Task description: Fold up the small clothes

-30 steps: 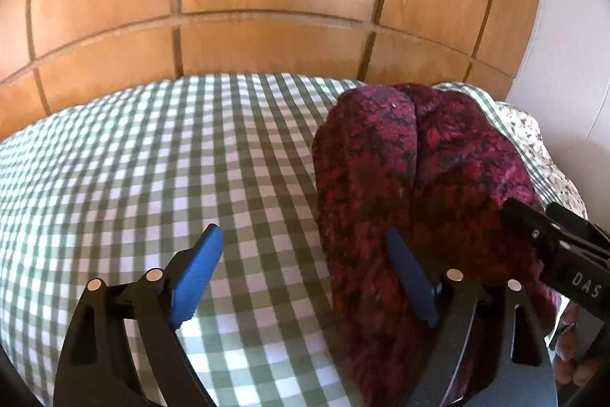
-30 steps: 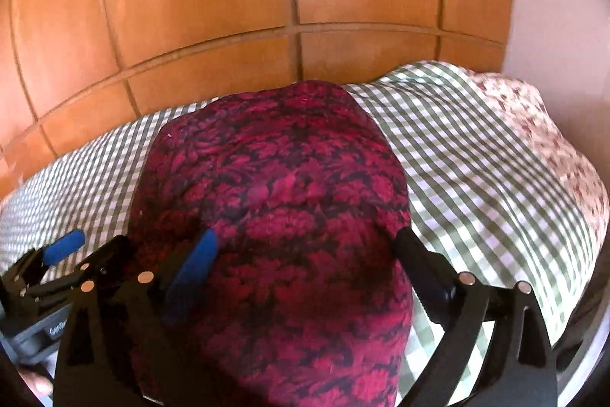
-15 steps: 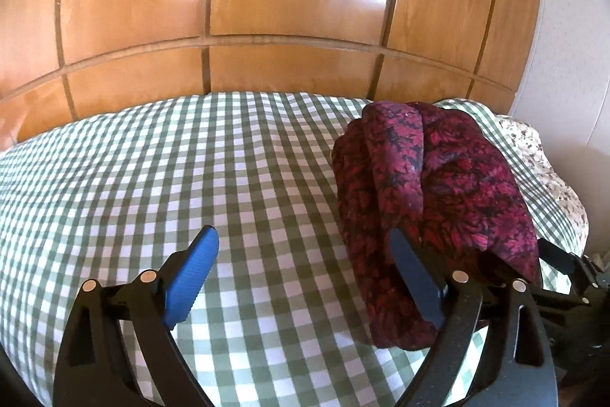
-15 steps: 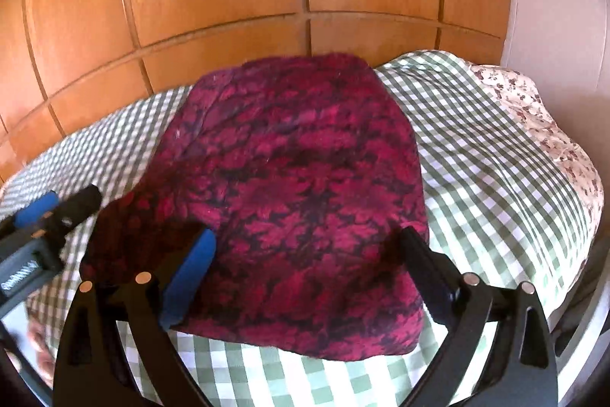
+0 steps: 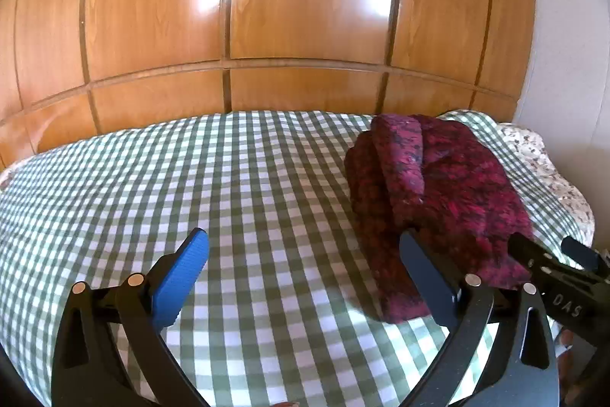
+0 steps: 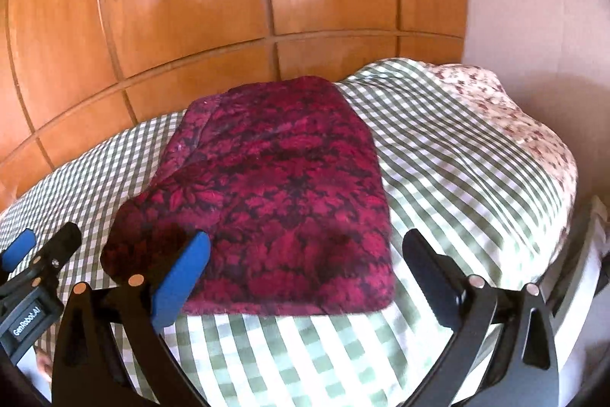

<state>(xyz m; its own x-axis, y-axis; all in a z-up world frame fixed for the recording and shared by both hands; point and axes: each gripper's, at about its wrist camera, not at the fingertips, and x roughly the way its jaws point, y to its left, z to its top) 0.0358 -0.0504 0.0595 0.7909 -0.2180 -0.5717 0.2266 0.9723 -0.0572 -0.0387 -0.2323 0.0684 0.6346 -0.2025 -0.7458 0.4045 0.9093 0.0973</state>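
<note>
Keep both the left hand-held gripper point(image 5: 305, 273) and right hand-held gripper point(image 6: 305, 273), jaws just opened wide and empty, clear of the folded red garment point(image 6: 278, 193) on the bed point(image 5: 190, 185)

Ahead of the left gripper's point(image 5: 301, 273) fingers the checked bedspread point(image 5: 228, 185) lies bare to the wooden wardrobe point(image 5: 305, 25). The folded crimson garment point(image 6: 278, 185) blocks the way ahead of the right gripper's point(image 6: 305, 262) fingers, and the floral pillow point(image 6: 526, 124) bulks beyond their right tip.
</note>
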